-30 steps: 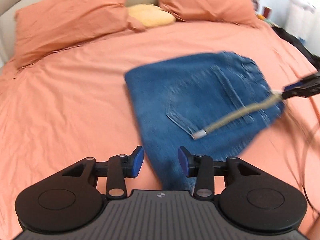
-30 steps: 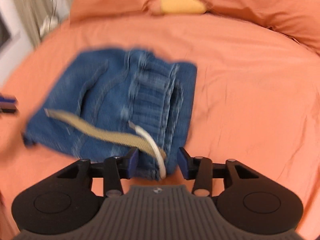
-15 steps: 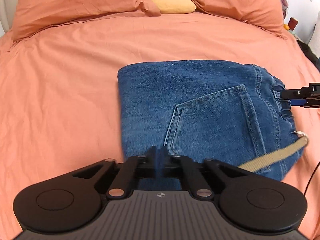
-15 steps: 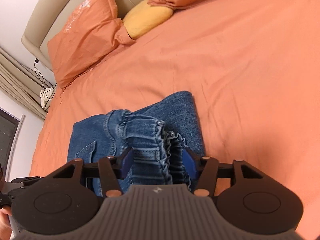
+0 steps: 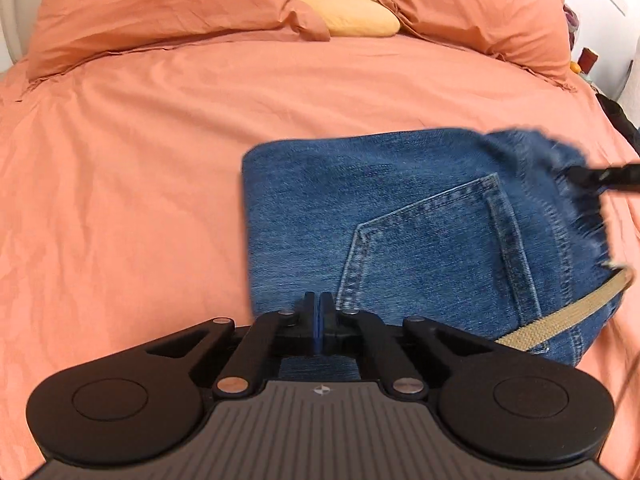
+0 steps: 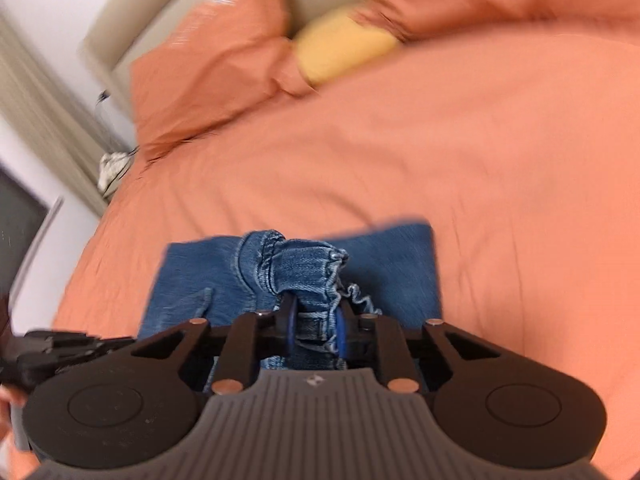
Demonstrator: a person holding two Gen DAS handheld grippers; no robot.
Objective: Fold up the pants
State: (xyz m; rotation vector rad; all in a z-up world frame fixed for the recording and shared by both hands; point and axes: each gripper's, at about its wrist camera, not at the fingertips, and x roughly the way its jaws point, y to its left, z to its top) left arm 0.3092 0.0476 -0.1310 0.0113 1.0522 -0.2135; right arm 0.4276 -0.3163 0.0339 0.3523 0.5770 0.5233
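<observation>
Folded blue jeans (image 5: 420,232) lie on the orange bed, back pocket up, a tan belt strap (image 5: 568,312) trailing at the right edge. My left gripper (image 5: 319,320) is shut on the near edge of the jeans. My right gripper (image 6: 314,328) is shut on the bunched elastic waistband (image 6: 304,268) and holds it raised above the folded stack; its tip shows in the left wrist view (image 5: 600,176) at the right end of the jeans. The left gripper shows in the right wrist view (image 6: 60,344) at the lower left.
Orange sheet (image 5: 140,200) covers the bed. Two orange pillows (image 5: 160,8) and a yellow cushion (image 5: 344,8) lie at the headboard. A nightstand with small items (image 5: 588,60) stands at the far right. A curtain and cables (image 6: 112,164) are beside the bed.
Both grippers went from open to shut on the jeans. The left one took the near edge; the right one closed on the waistband and lifted it.
</observation>
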